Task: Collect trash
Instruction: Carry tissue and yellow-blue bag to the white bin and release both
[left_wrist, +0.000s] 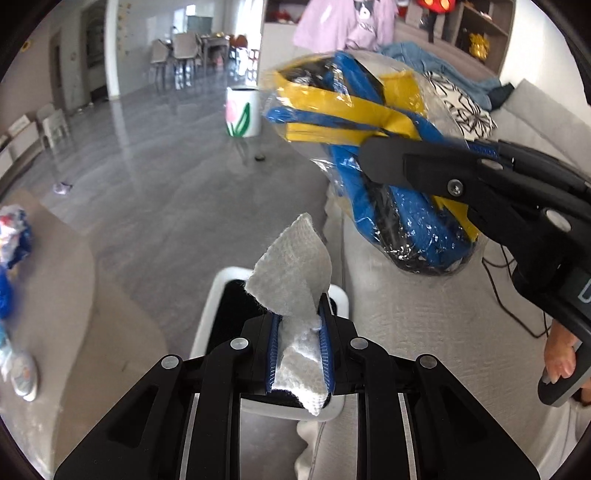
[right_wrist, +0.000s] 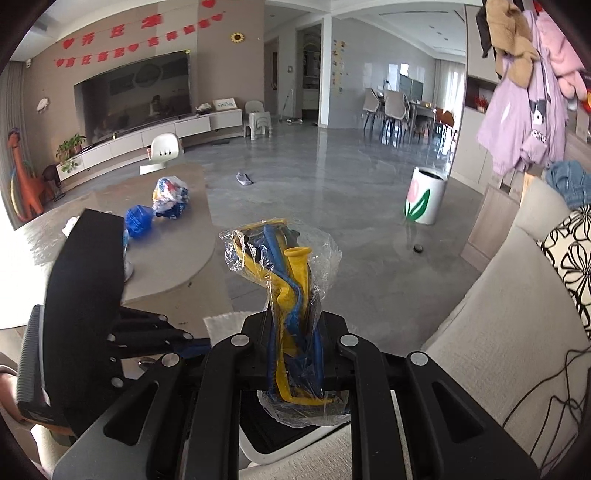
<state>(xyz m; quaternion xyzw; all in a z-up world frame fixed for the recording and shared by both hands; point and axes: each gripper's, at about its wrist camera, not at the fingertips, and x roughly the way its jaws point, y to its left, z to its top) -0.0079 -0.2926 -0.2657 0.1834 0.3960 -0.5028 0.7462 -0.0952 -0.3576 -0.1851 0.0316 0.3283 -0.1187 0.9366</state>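
Holding paper towel (left_wrist: 295, 266) in left gripper (left_wrist: 298, 354), balloon bag (right_wrist: 291, 295) in right gripper (right_wrist: 295, 350); slick bag may slip, missing bin (left_wrist: 218, 295) below.

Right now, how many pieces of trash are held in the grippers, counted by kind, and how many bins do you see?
White paper tissue, in the left gripper: 1
Clear plastic bag of blue and yellow balloons, in the right gripper: 1
Bins: 2, one with a black liner, one with a tulip picture
Total: 4
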